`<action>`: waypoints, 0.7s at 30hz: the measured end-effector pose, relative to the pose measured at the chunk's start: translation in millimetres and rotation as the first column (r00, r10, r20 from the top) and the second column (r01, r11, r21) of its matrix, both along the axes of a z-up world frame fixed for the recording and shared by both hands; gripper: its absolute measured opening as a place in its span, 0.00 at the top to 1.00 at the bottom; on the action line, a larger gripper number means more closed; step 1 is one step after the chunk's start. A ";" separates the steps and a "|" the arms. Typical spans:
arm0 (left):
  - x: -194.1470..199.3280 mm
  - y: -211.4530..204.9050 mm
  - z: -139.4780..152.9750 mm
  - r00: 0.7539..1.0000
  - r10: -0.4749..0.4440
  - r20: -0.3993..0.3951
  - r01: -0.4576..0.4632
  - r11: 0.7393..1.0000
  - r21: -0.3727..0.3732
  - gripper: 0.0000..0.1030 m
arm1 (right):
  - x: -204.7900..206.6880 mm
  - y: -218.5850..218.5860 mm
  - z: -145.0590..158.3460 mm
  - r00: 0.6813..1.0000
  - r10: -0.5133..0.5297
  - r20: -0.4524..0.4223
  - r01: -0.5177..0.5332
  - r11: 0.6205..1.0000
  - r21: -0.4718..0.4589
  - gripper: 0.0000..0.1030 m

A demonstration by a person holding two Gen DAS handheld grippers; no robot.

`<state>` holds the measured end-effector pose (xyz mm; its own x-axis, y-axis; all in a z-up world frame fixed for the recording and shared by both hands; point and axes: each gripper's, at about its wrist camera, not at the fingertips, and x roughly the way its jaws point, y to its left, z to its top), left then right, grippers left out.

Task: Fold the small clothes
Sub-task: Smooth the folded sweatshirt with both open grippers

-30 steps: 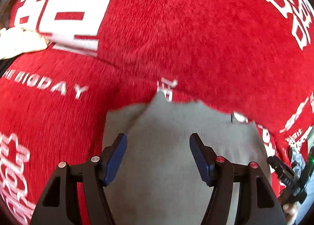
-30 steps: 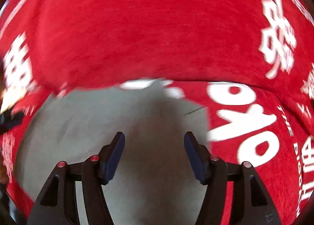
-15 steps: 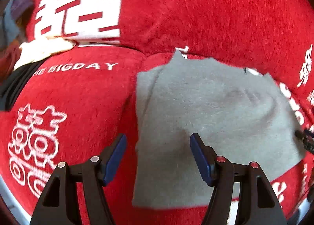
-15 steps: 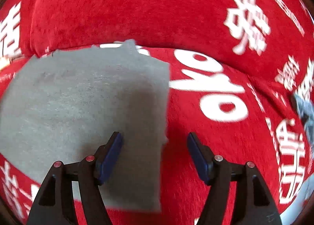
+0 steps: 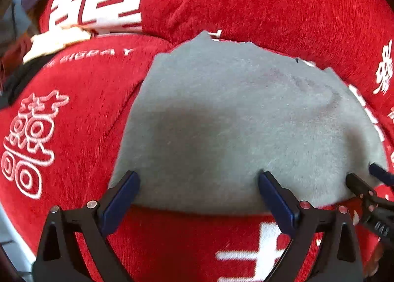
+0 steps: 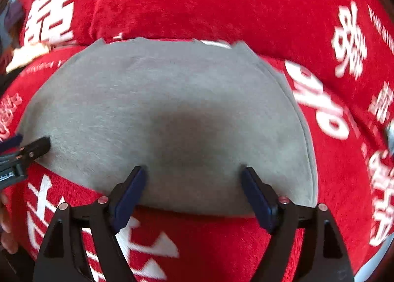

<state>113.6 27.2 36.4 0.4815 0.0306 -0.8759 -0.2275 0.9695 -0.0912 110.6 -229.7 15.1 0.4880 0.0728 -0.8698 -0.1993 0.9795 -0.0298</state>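
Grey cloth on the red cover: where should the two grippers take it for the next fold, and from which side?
The grey cloth lies flat, its near edge just under both opening grippers. Probably best: left gripper pinches the near left corner, right gripper the near right corner, each coming from the near side with one finger slid under the hem, since only the edges offer a lip.

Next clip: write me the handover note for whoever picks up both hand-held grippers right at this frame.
Left hand-held gripper: jaws opening, nothing gripped, tips over the near edge of the grey cloth.
Right hand-held gripper: jaws opening, nothing gripped, also at the near edge.
Grey cloth: lies flat on the red printed cover, roughly rectangular; its right edge shows a doubled layer in the right wrist view, so at least one fold looks done.
Left: probably take the near edge with both grippers and fold again, if a smaller bundle is wanted.
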 end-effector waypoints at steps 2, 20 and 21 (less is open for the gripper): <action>-4.4 2.3 0.8 1.000 -0.011 0.000 0.011 1.000 0.009 0.05 | -2.2 -25.4 -0.4 0.999 -0.045 -0.002 0.045 0.997 0.064 0.19; -15.8 12.8 29.7 0.998 0.028 0.049 -0.030 0.999 0.028 0.05 | -14.1 -16.3 47.0 0.995 -0.034 0.097 0.029 0.998 0.048 0.19; -13.9 13.0 31.5 0.998 0.029 0.052 -0.031 0.999 0.028 0.05 | -10.9 -11.0 48.0 0.995 -0.031 0.099 0.026 0.999 0.044 0.19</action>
